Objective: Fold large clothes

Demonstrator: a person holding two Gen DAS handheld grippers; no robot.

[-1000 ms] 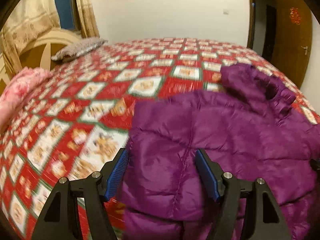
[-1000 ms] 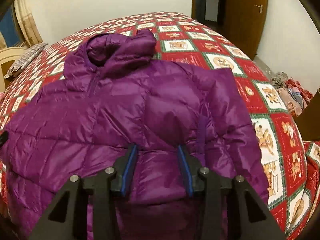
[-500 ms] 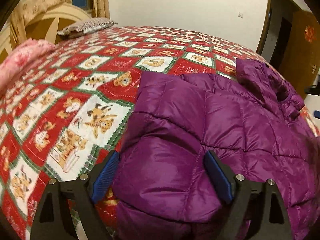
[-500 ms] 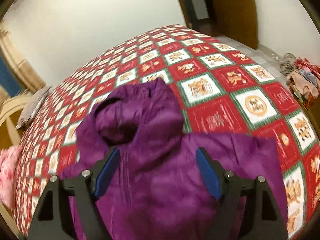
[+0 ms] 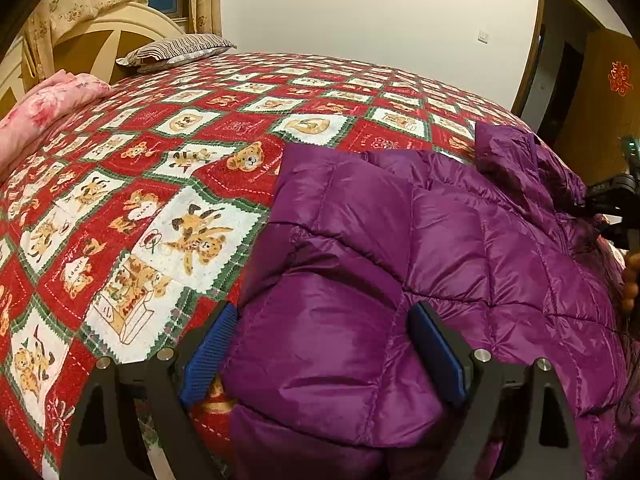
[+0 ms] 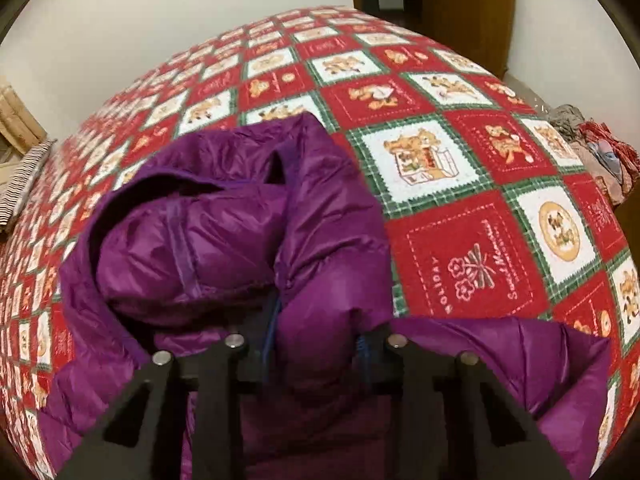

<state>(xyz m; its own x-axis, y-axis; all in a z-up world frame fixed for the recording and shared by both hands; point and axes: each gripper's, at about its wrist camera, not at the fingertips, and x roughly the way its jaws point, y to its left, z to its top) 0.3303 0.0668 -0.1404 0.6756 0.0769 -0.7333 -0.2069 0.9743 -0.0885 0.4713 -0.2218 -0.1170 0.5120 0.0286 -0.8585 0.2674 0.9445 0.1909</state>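
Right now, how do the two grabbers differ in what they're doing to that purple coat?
The left gripper stands wide open astride a puffy fold of the purple jacket, its blue pads not squeezing. The right gripper has just been closing and pinches the fabric at the base of the hood. Both point down at the same jacket on the red patterned bedspread.

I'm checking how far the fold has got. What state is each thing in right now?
Purple jacket: spread on the bed, sleeves folded over its body, hood still out.
Hood: open, lining showing.
Left gripper: jaws open, straddling a folded sleeve without pressing it.
Right gripper: jaws just closed on a bunch of jacket below the hood.
Door: open.
Bedspread: flat.
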